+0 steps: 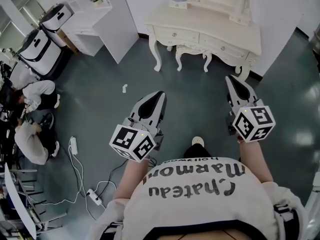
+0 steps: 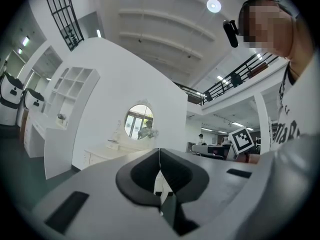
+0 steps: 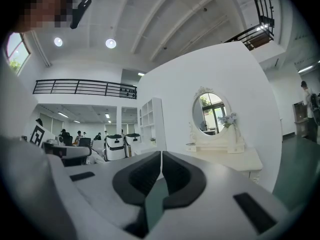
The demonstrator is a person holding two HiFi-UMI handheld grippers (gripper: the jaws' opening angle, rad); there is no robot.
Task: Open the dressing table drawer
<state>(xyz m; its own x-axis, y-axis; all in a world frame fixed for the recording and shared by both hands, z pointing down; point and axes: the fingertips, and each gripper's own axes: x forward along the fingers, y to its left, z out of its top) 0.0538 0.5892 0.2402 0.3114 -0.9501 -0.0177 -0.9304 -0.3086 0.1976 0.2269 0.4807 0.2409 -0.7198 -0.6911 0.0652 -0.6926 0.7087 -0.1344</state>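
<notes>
Shirt front [image 1: 200, 184] sits nearest. Out ahead, left gripper [image 1: 159, 95] and right gripper [image 1: 231, 80] are both held level, fingers pressed together on each, nothing pinched (each gripper view shows a closed seam and no object).

Dressing table [image 1: 210, 29] is well ahead against the white wall [image 1: 280, 14], drawers [image 1: 186, 36] shut, what look like small knobs [image 1: 174, 34] on the fronts.

Step in hand, my read: the approach. To do it well:
- pick one drawer
- spread the fingers before arriving
- come in level and square to the front
- pinch the knob, pull straight out

Stool [image 1: 192, 54] is tucked under the middle, so that gap is blocked and the left drawer looks easier. Tabletop edge seems to overhang the fronts, so stay below it.

Floor [image 1: 190, 99] between is open, one white scrap [image 1: 125, 88] aside. Cables [image 1: 75, 149] and seated people [image 1: 35, 94] are off left, well apart.
</notes>
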